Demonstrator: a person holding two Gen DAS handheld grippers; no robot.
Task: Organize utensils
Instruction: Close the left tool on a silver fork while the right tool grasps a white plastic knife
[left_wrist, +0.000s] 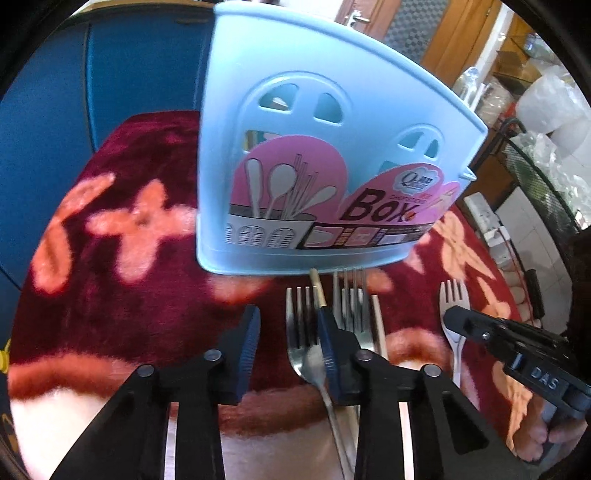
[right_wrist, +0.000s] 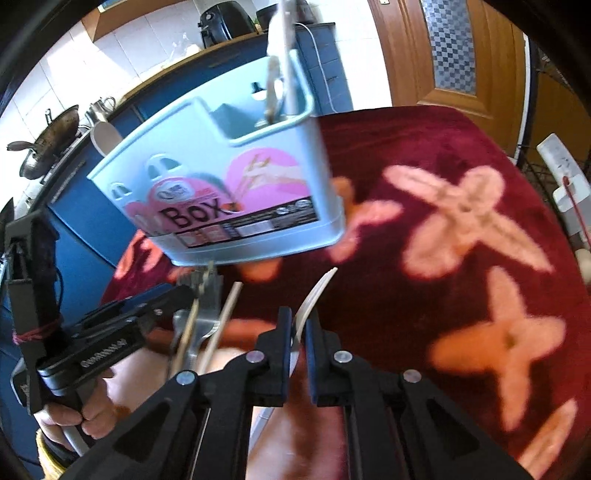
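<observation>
A light blue utensil box (left_wrist: 295, 129) (right_wrist: 236, 177) stands on the red blanket and holds a pale spoon (right_wrist: 107, 140) and other utensils (right_wrist: 277, 74). In front of it lie several forks (left_wrist: 351, 302) and a chopstick (left_wrist: 318, 290). My left gripper (left_wrist: 290, 334) (right_wrist: 181, 291) hangs over them with its jaws apart. One fork (left_wrist: 297, 325) lies between the pads, close to the right pad (left_wrist: 327, 343), and the left pad stands clear of it. My right gripper (right_wrist: 295, 328) (left_wrist: 452, 317) is shut on another fork (right_wrist: 314, 295) (left_wrist: 454, 293), tines pointing toward the box.
A dark red blanket with orange flowers (right_wrist: 461, 221) covers the table. Blue cabinets (left_wrist: 110, 74) and a wok (right_wrist: 48, 144) stand behind. A white power strip (right_wrist: 557, 158) and a black wire rack (left_wrist: 535, 184) sit at the right edge. A hand (right_wrist: 74, 417) holds the left gripper.
</observation>
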